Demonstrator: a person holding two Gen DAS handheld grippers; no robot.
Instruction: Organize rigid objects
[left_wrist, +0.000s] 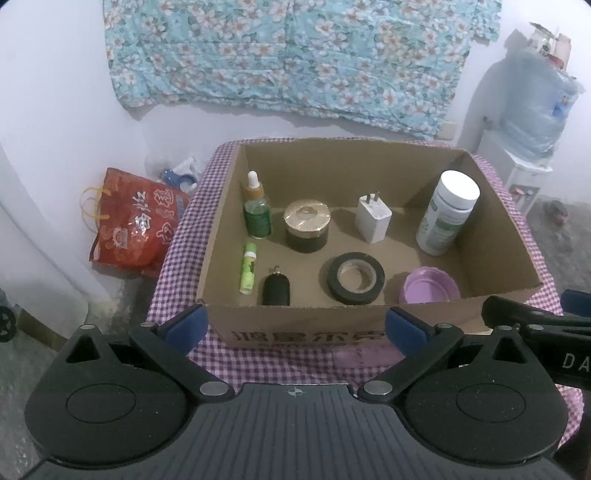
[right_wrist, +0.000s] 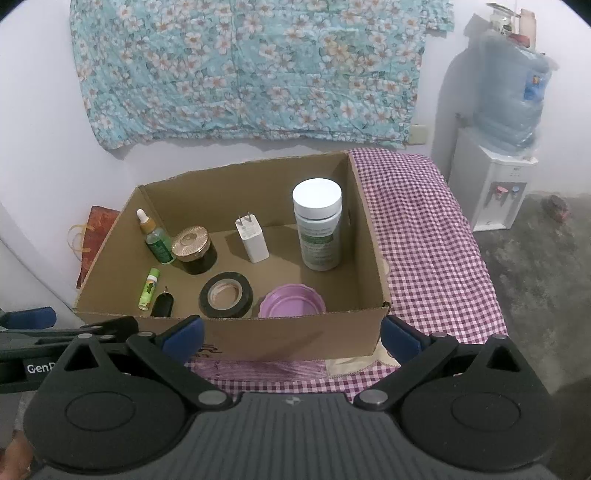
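Left wrist view alone shows the red bag (left_wrist: 129, 229) beside the box (left_wrist: 369, 325); both grippers' fingers (left_wrist: 186, 325) spread wide.

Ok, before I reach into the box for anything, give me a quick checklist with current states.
1. Left claw open and empty: ok.
2. Right claw open and empty: ok.
3. Both claws outside the box, short of its near wall: ok.
4. Tall items upright: dropper bottle, white bottle, charger: ok.
5. Tape roll lies flat, apart from the purple lid: ok.
6. Where items should end up: cannot tell.
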